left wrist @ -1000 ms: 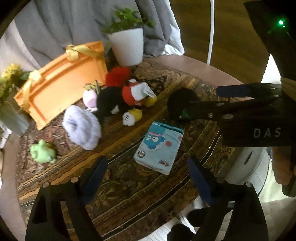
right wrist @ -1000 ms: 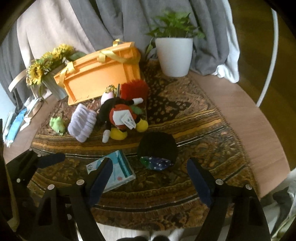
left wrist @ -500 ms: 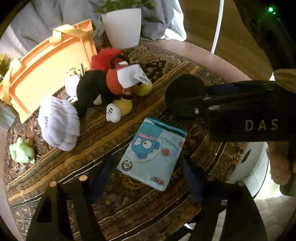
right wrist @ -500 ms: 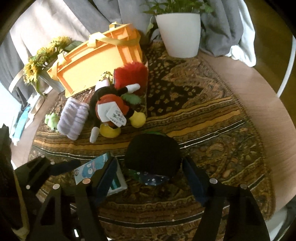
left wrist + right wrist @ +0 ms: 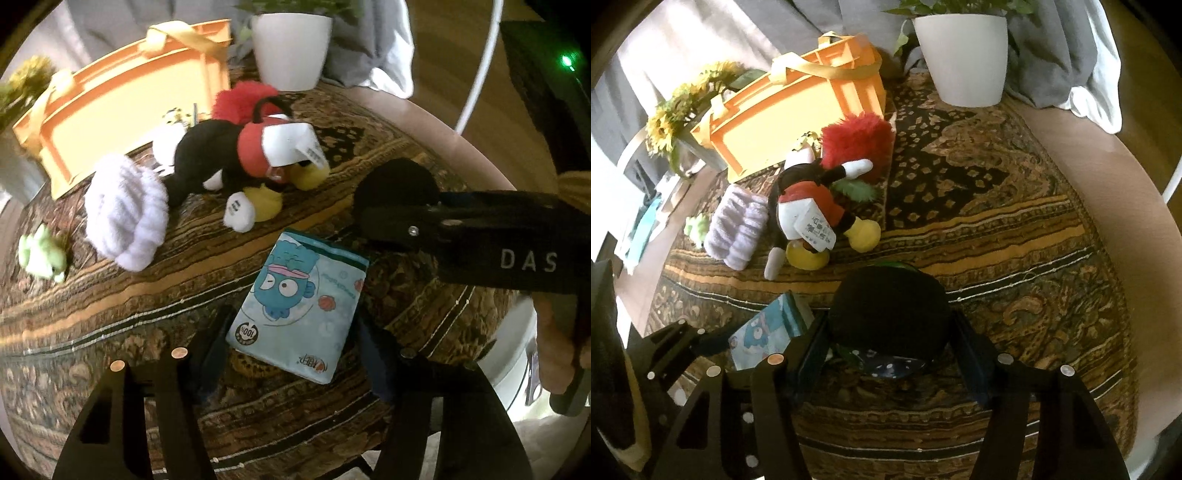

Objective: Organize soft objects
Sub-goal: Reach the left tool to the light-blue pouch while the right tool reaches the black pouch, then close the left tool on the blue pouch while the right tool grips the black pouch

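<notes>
The flat blue cartoon-printed pouch point(image 5: 295, 310) lies on the patterned rug point(image 5: 110, 295) between the closing left gripper point(image 5: 291, 354) jaws. The round black plush point(image 5: 890, 310) sits between the closing right gripper point(image 5: 890, 354) jaws; only its view shows the dotted underside. Both dropped closer than a second ago.

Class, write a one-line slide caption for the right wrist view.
Right gripper closing its fingers around a black round plush on the patterned rug, orange bin behind.
</notes>
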